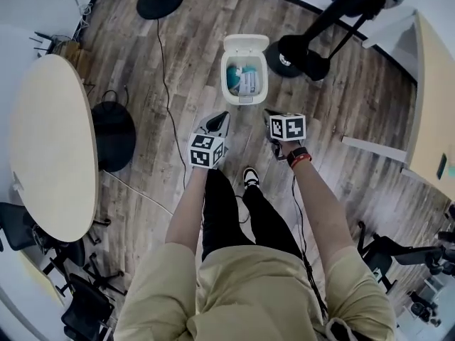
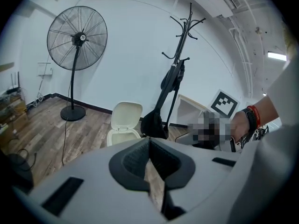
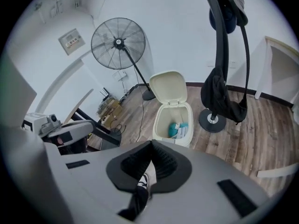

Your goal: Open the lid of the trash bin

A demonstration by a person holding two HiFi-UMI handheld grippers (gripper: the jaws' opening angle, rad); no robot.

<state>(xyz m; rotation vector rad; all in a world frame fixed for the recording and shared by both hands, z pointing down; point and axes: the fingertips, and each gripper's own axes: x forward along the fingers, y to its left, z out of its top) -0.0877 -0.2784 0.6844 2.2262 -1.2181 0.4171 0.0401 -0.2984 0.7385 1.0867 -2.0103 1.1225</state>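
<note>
The cream trash bin (image 1: 244,84) stands on the wood floor with its lid (image 1: 246,45) tipped up and back. Teal and white rubbish lies inside. Both grippers hang just short of the bin's near side and touch nothing. My left gripper (image 1: 222,116) is shut and empty, to the bin's near left. My right gripper (image 1: 269,113) is also shut and empty, to its near right. In the left gripper view the bin (image 2: 122,135) and raised lid (image 2: 126,115) show beyond the closed jaws. The right gripper view looks down into the open bin (image 3: 174,124) under its lid (image 3: 170,87).
A coat stand base (image 1: 302,57) sits right of the bin, and a fan base (image 1: 160,0) is at the far left. A round table (image 1: 53,144) and a black round object (image 1: 114,135) are on the left. A desk (image 1: 434,98) is on the right. My shoe (image 1: 250,176) is behind the grippers.
</note>
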